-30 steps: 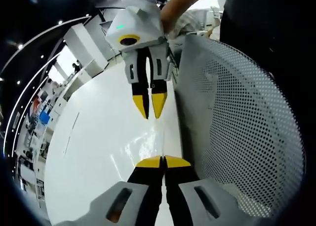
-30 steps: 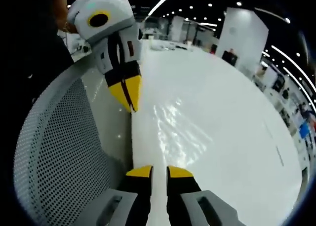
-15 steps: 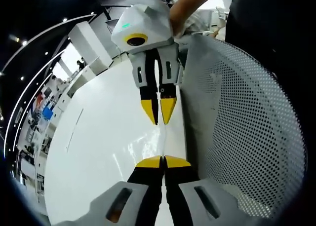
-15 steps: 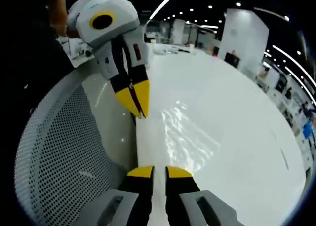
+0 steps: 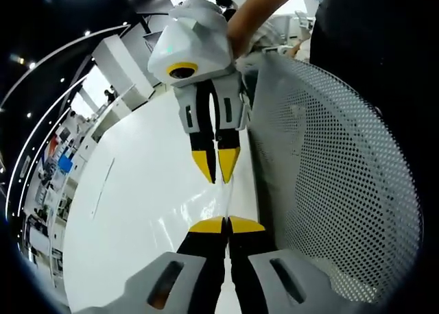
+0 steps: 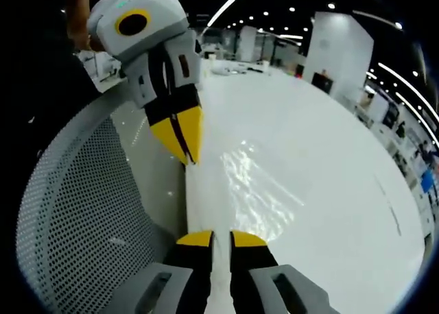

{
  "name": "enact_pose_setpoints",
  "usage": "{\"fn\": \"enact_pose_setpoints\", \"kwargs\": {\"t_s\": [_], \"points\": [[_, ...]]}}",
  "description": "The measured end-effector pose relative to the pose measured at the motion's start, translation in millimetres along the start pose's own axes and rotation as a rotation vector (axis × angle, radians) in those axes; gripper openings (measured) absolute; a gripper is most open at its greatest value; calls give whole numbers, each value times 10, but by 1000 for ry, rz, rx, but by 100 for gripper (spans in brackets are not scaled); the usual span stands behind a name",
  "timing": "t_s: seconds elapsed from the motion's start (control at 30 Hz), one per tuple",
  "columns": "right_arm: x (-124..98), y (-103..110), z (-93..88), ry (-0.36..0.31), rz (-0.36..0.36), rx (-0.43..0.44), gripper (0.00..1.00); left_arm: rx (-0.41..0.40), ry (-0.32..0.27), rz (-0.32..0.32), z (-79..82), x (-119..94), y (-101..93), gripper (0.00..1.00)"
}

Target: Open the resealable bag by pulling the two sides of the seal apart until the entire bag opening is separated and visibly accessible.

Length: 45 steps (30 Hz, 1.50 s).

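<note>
Clear bag pinched by shut left gripper and right gripper; separate them evenly, I judge

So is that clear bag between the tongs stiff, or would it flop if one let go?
Likely floppy: the clear bag shows wrinkled glints, like thin film held between the left tongs and right tongs. Probably light: nothing shows inside. Perhaps slippery, given its glossy sheen.
</note>
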State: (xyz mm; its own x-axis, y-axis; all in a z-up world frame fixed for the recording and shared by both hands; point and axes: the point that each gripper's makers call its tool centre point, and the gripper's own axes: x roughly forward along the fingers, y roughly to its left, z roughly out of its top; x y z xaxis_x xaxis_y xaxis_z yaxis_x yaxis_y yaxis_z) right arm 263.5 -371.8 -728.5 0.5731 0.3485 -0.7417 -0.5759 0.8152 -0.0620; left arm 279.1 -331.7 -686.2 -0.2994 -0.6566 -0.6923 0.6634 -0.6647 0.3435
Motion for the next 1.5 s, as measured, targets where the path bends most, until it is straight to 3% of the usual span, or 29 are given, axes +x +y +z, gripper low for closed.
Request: {"fn": "enact_pose_setpoints", "kwargs": {"t_s": [0.17, 0.3, 0.47, 0.7, 0.77, 0.83, 1.13, 1.3, 1.5], "points": [[23, -5, 8, 0, 4, 37, 0, 4, 13, 12, -36, -1, 26, 0], [10, -11, 47, 2, 3, 37, 0, 9, 32, 62, -67, -18, 116, 0], [-32, -118, 183, -5, -32, 26, 0, 48, 51, 134, -6, -79, 259, 22], [-27, -213, 342, -7, -57, -10, 0, 11, -15, 142, 201, -101, 341, 13], [-15, -216, 376, -10, -56, -11, 0, 50, 3, 125, 185, -59, 317, 13], [5, -204, 424, -14, -49, -26, 0, 103, 61, 144, 117, -15, 333, 13], [-2, -267, 538, -31, -63, -16, 0, 77, 65, 110, 67, 62, 246, 10], [-15, -252, 644, -55, -61, -24, 0, 74, 119, 128, -61, 80, 285, 12], [-30, -261, 757, -74, -68, -48, 0, 40, 132, 136, -107, 88, 301, 3]]}}
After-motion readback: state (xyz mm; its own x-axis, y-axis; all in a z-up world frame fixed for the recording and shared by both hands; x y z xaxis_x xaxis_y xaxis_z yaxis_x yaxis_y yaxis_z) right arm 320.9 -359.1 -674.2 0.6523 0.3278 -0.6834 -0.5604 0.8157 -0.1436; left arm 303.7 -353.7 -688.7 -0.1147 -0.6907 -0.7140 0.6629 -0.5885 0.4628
